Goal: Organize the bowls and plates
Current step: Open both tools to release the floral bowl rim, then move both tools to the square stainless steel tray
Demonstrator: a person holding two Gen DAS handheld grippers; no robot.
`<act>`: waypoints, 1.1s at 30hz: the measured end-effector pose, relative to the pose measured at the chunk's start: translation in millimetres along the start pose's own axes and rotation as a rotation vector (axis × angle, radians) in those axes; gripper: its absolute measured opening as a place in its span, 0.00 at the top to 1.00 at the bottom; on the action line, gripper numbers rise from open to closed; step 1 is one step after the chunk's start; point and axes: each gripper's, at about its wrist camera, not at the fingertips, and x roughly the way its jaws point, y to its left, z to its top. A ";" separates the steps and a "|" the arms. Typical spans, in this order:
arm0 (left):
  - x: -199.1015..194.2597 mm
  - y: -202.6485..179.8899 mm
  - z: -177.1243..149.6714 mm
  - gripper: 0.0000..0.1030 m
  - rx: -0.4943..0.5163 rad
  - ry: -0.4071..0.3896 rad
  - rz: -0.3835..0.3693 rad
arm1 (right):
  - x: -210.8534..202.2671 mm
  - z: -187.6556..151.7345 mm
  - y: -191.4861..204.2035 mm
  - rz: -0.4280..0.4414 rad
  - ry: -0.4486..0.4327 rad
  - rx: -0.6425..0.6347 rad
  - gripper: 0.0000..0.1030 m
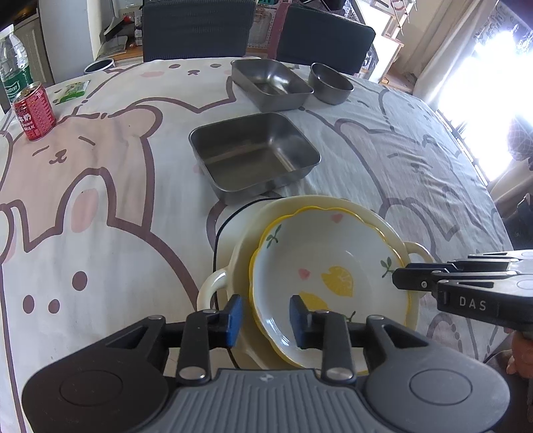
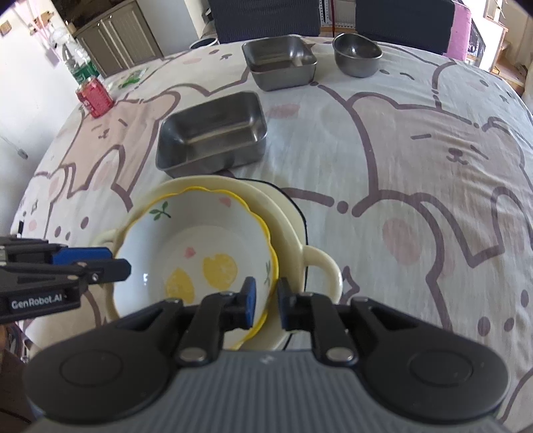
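A white bowl with lemon print and yellow scalloped rim (image 1: 329, 266) (image 2: 196, 243) sits inside a cream two-handled dish (image 1: 213, 286) (image 2: 319, 263), which rests on a white plate (image 1: 240, 213). My left gripper (image 1: 265, 319) is open, its blue pads straddling the lemon bowl's near-left rim. My right gripper (image 2: 266, 301) is open, its pads either side of the lemon bowl's right rim. Each gripper shows side-on in the other's view, the right one (image 1: 399, 278) and the left one (image 2: 126, 268). Further back stand a large square steel tray (image 1: 255, 155) (image 2: 213, 133), a smaller steel tray (image 1: 271, 83) (image 2: 279, 61) and a round steel bowl (image 1: 329, 83) (image 2: 358, 53).
A red milk can (image 1: 33, 111) (image 2: 95, 96) and a water bottle (image 1: 13, 66) (image 2: 78, 65) stand at the table's far left, with a green packet (image 1: 71, 91) nearby. Two dark chairs (image 1: 196, 30) stand behind the table. The cloth has a bear print.
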 end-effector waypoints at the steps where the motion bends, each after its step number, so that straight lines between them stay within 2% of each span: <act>1: -0.9 0.2 -0.4 0.66 -0.004 -0.002 -0.002 | -2.2 -0.5 -0.9 0.006 -0.007 0.008 0.82; 6: -6.6 0.7 -2.9 0.56 -0.014 -0.018 -0.011 | -14.6 -2.8 -3.9 0.043 -0.042 0.037 0.80; 9: -10.3 0.9 -2.9 0.48 -0.016 -0.031 -0.012 | -18.5 -5.0 -4.4 0.041 -0.050 0.037 0.73; 12: -15.8 2.1 -2.5 0.35 -0.024 -0.048 -0.016 | -22.1 -6.8 -6.7 0.036 -0.058 0.038 0.65; 14: -21.2 2.4 -1.9 0.23 -0.022 -0.071 -0.009 | -24.6 -7.1 -9.0 0.037 -0.068 0.044 0.57; 15: -24.0 2.5 -1.6 0.21 -0.019 -0.085 -0.006 | -26.4 -7.2 -9.9 0.035 -0.076 0.045 0.55; 17: -29.5 3.6 0.2 0.09 -0.024 -0.109 -0.011 | -32.6 -7.3 -12.4 0.027 -0.104 0.049 0.43; 19: -34.7 5.7 2.7 0.02 -0.031 -0.134 -0.013 | -38.8 -6.4 -15.3 0.029 -0.137 0.052 0.35; 26: -48.1 8.5 19.4 0.00 -0.022 -0.224 0.022 | -52.3 7.7 -22.7 0.020 -0.248 0.054 0.01; 33: -42.6 17.0 49.5 0.00 -0.091 -0.266 0.030 | -44.8 40.5 -24.0 0.017 -0.310 0.032 0.00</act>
